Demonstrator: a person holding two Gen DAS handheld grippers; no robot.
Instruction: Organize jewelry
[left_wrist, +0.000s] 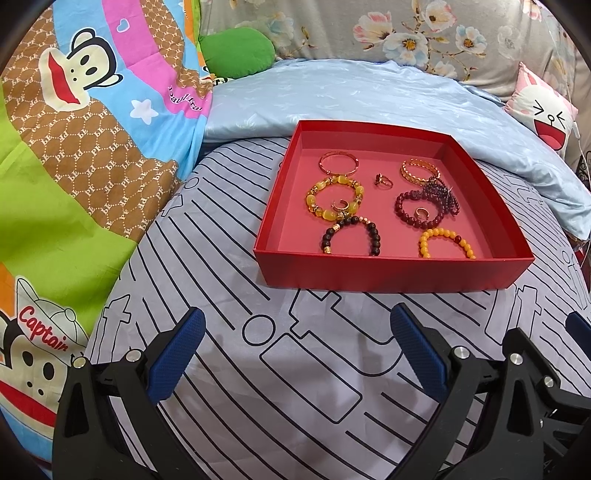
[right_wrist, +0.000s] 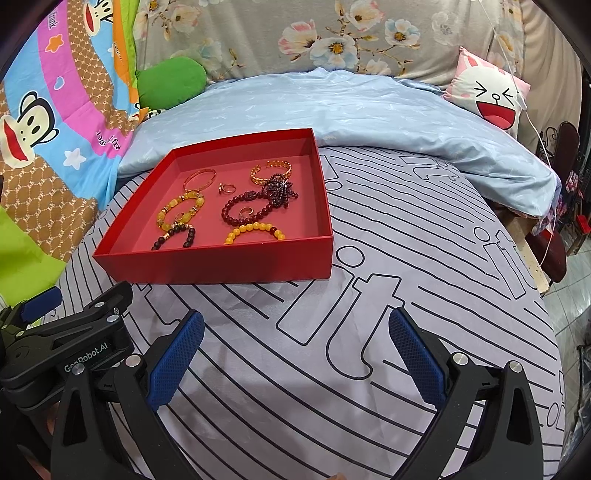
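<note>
Jewelry fills a shallow red box (left_wrist: 391, 271) that sits on a grey bedsheet (left_wrist: 295, 387) printed with black lines and outlined letters. Inside, at the far left, lies a thin gold bangle (left_wrist: 338, 164), and at the far right a wider gold cuff (left_wrist: 421, 170); a small ring (left_wrist: 382, 181) rests between them. Below the bangle is a yellow stone bracelet (left_wrist: 334, 195) with a little ring (left_wrist: 340, 205) lying inside its loop. A dark brown bead bracelet (left_wrist: 351, 236) lies nearest the front wall, touching the yellow one. On the right side a dark red bead bracelet (left_wrist: 419, 208) circles another ring (left_wrist: 422, 212), and a heap of small garnet-coloured beads (left_wrist: 445, 195) lies against it. An orange bead bracelet (left_wrist: 447, 243) sits at the front right.

Both grippers hang over the sheet on the near side of the box, well apart from it. The left gripper (left_wrist: 297, 332) has its blue-padded jaws spread wide with nothing between them. The right gripper (right_wrist: 297, 332) is spread just as wide and holds nothing; it is just beside the left one, which shows at the lower left of its view.

Behind the box a pale blue quilt (right_wrist: 332, 107) is bunched up, with a cartoon monkey blanket (left_wrist: 74, 147) to the left, a green cushion (left_wrist: 236, 51) beyond it, and a laughing rabbit pillow (right_wrist: 491, 96) at the far right.
</note>
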